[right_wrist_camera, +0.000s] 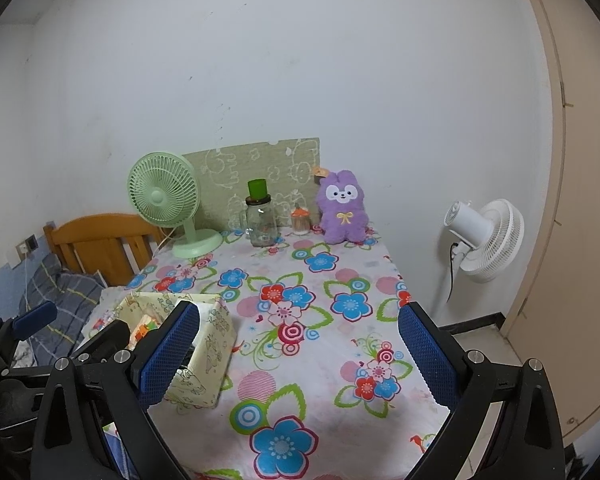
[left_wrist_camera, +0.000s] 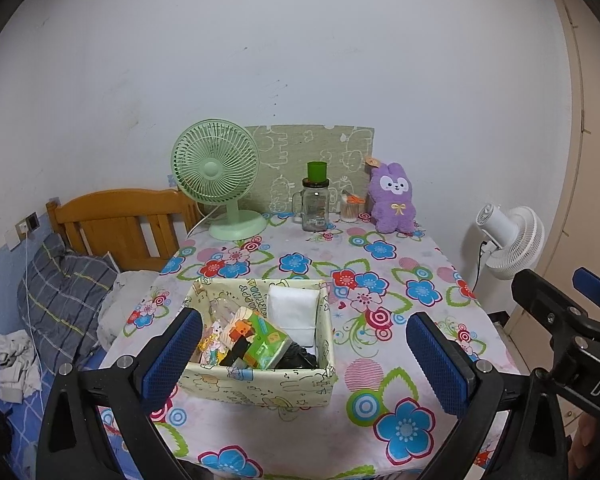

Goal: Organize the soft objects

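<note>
Orange-brown wood frames the bed (left_wrist_camera: 116,220) at my far left, with a grey plaid pillow (left_wrist_camera: 64,296) lying on it just beside the tabletop (left_wrist_camera: 412,248). On the flowered cloth, my left claw (left_wrist_camera: 304,356) hangs with its blue pads wide apart and nothing between them, straddling the cream cartoon-print fabric box (left_wrist_camera: 260,384) at the near left of the tabletop. Inside the box I see a green printed pack (left_wrist_camera: 260,336), a white folded piece (left_wrist_camera: 294,308) against the far wall, and something black low at the front that I cannot make out. At the back left stands the green desk fan (left_wrist_camera: 216,172), then a glass jar mug (left_wrist_camera: 315,208) with a green cup (left_wrist_camera: 316,171) on top, and a small cotton-swab jar (left_wrist_camera: 350,208) just beside it. The purple plush bunny (left_wrist_camera: 392,200) sits upright at the back right corner, leaning toward the wall, well apart from the box. My right claw (right_wrist_camera: 300,356) is likewise spread wide and empty, over bare cloth right of the box. Past the tabletop's right edge, a white fan (right_wrist_camera: 488,240) stands near the wall.
</note>
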`<state>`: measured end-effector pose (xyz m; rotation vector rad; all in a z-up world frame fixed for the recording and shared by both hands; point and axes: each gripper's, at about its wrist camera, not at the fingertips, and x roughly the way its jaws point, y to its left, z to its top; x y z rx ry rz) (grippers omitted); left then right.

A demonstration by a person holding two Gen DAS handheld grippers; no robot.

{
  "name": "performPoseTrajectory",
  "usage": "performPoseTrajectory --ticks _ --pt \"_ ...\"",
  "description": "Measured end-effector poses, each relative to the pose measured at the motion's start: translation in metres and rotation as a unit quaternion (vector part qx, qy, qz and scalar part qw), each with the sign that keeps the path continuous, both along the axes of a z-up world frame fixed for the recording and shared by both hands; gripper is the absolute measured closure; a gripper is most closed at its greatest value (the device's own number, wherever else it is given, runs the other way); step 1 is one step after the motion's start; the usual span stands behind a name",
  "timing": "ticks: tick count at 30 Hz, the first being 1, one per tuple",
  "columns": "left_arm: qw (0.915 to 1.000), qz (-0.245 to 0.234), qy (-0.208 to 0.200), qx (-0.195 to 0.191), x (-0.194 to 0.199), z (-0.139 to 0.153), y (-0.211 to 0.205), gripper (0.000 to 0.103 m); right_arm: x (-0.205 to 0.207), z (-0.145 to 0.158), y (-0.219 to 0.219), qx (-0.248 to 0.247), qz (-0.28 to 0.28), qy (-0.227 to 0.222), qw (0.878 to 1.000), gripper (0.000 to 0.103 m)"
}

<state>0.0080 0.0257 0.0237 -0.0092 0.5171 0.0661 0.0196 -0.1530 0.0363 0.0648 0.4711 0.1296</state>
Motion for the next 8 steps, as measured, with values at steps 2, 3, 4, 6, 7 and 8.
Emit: performPoseTrajectory --ticks 2,3,4,6,7,8 --pt "1.0 0.0 0.001 0.0 0.0001 -0.0001 -0.0002 0.0 0.0001 0.0 0.0001 -0.001 0.0 0.0 1.0 0.002" --pt "1.0 -0.001 0.002 -0.001 0.0007 -0.0004 0.0003 0.0 0.0007 -0.0002 0.0002 -0.001 -0.001 0.001 1.0 0.002" --pt "1.0 -0.002 0.003 -0.001 0.0007 -0.0006 0.0007 0.0 0.0011 -0.0008 0.0005 -0.001 -0.001 0.001 1.0 0.002" --pt "1.0 -0.002 0.005 -0.003 0.002 -0.0012 0.0019 0.0 0.0014 -0.0011 0.0005 0.0 0.0 0.001 1.0 0.002" --pt "1.0 -0.002 0.005 -0.004 0.0024 -0.0014 0.0025 0.0 0.0016 -0.0012 0.0004 0.0 -0.001 0.002 1.0 0.002" --pt "1.0 -0.001 0.006 -0.004 0.0034 -0.0017 0.0021 0.0 0.0013 -0.0009 0.0003 0.0 0.0 0.001 1.0 0.002"
